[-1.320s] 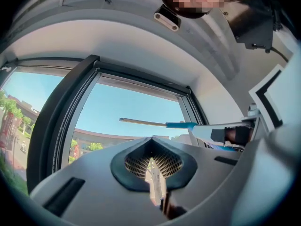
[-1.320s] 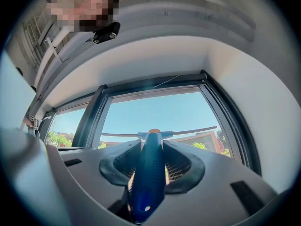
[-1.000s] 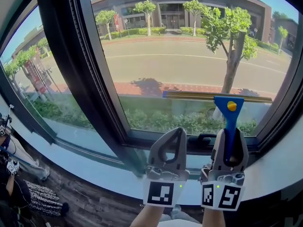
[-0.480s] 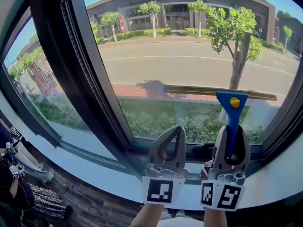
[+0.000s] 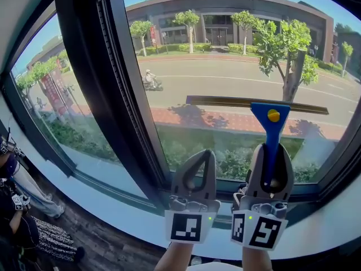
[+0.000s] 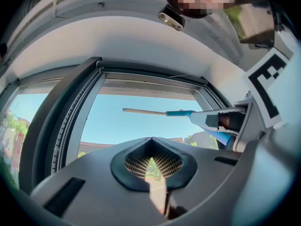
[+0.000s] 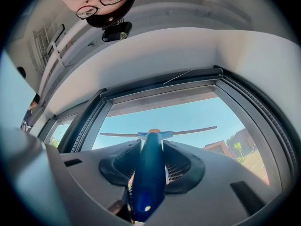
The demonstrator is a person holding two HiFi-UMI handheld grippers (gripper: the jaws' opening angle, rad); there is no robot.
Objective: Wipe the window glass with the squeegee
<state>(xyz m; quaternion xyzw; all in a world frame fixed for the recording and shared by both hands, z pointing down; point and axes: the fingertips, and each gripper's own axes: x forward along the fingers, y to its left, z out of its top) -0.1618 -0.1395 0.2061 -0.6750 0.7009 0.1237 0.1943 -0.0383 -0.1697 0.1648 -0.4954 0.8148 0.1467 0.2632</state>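
A blue-handled squeegee (image 5: 271, 129) with a long brass blade (image 5: 225, 101) lies flat against the window glass (image 5: 225, 66), blade level across the lower half of the pane. My right gripper (image 5: 272, 162) is shut on the squeegee's handle (image 7: 149, 171); the blade (image 7: 188, 131) shows ahead of the jaws. My left gripper (image 5: 197, 171) hangs just left of it, shut with nothing between its pads (image 6: 151, 160). The squeegee (image 6: 178, 113) shows at the right of the left gripper view.
A thick black window post (image 5: 107, 95) stands left of the pane, with another pane (image 5: 39, 78) beyond it. A pale sill (image 5: 130, 208) runs below the black lower frame (image 5: 304, 193). A person (image 5: 14, 208) stands at the far left on the wooden floor.
The squeegee and right gripper have moved up the glass a little; the blade sits higher on the pane than a second ago. The left gripper keeps its place beside it.
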